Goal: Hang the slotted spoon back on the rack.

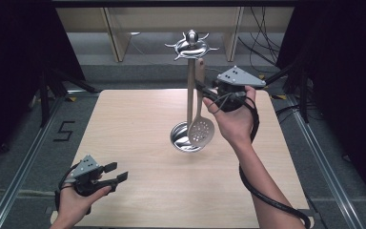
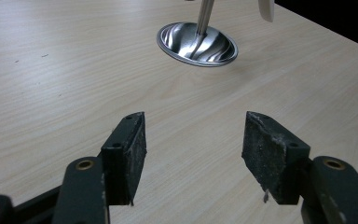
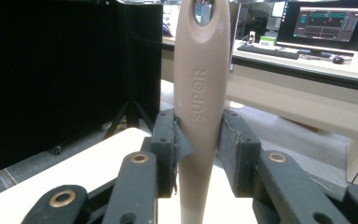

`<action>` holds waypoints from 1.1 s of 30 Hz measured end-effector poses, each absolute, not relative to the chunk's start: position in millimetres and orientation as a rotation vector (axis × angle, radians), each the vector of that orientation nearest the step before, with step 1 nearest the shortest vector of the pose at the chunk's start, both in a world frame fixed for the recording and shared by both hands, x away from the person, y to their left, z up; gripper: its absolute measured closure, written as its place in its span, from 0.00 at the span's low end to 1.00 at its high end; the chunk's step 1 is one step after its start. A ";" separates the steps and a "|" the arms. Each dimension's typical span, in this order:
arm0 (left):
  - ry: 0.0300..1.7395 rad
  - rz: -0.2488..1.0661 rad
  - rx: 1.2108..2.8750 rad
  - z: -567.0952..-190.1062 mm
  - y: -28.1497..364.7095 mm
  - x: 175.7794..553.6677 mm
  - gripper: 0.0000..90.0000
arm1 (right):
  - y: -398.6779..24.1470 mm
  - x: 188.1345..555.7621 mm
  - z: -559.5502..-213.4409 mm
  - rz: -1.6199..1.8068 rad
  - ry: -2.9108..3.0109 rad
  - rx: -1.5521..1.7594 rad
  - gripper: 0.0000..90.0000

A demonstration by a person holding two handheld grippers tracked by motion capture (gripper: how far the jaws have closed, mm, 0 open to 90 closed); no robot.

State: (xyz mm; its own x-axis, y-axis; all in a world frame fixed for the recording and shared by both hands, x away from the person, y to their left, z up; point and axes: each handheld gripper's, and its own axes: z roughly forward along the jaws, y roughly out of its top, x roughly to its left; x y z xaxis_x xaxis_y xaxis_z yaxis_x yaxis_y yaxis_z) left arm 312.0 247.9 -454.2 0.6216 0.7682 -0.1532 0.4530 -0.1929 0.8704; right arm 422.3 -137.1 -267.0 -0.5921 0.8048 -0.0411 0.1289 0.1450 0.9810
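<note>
Rack (image 1: 190, 86) is the landmark: steel pole, round base, hook crown. Whether the skimmer (image 1: 200, 129) hangs on a hook cannot be made out. Right gripper (image 1: 205, 90), beside the pole at handle height, jaws clamped on the skimmer's tan handle (image 3: 200, 107); wrist bent inward. Left gripper (image 1: 115, 172) rests low, well apart from the base, jaws apart. Table (image 1: 124, 124) bare.

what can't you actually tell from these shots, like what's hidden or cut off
- Whether the skimmer hangs on a hook of the rack: the handle's hole is cut by the top edge in the right gripper view; too small in the high view.
- Rack's round base: the skimmer's bowl covers part of it in the high view.
</note>
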 end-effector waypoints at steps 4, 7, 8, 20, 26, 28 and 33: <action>0.971 0.381 1.826 -454.7 248.0 312.7 0.43 | -136.4 423.9 -267.0 1.491 1.846 0.896 0.77; 0.987 0.387 1.832 -454.2 247.7 311.7 0.43 | -136.4 425.8 -267.3 1.483 1.845 0.891 0.77; 0.983 0.389 1.834 -454.1 247.9 311.8 0.43 | -136.5 426.0 -267.6 1.485 1.846 0.888 0.76; 0.988 0.378 1.817 -454.8 248.5 311.3 0.43 | -159.6 402.8 -301.4 1.439 1.895 0.901 0.48; 0.986 0.372 1.824 -455.7 247.2 312.1 0.43 | -184.1 382.0 -353.8 1.372 2.010 0.975 0.47; 0.999 0.376 1.832 -456.4 246.1 311.8 0.43 | -198.8 368.3 -388.5 1.332 2.054 1.047 0.48; 0.989 0.378 1.836 -457.2 245.6 312.9 0.43 | -216.5 357.2 -422.2 1.304 2.084 1.109 0.48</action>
State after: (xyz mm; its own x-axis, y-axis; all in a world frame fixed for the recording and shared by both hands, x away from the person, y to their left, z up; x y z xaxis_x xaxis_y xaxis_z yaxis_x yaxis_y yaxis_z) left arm 312.9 245.6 -457.2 0.6201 0.7673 -0.1633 0.4629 -0.1898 0.8658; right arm 357.2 -216.5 -422.2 -0.5812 0.8124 0.0459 0.3968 0.2337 0.8877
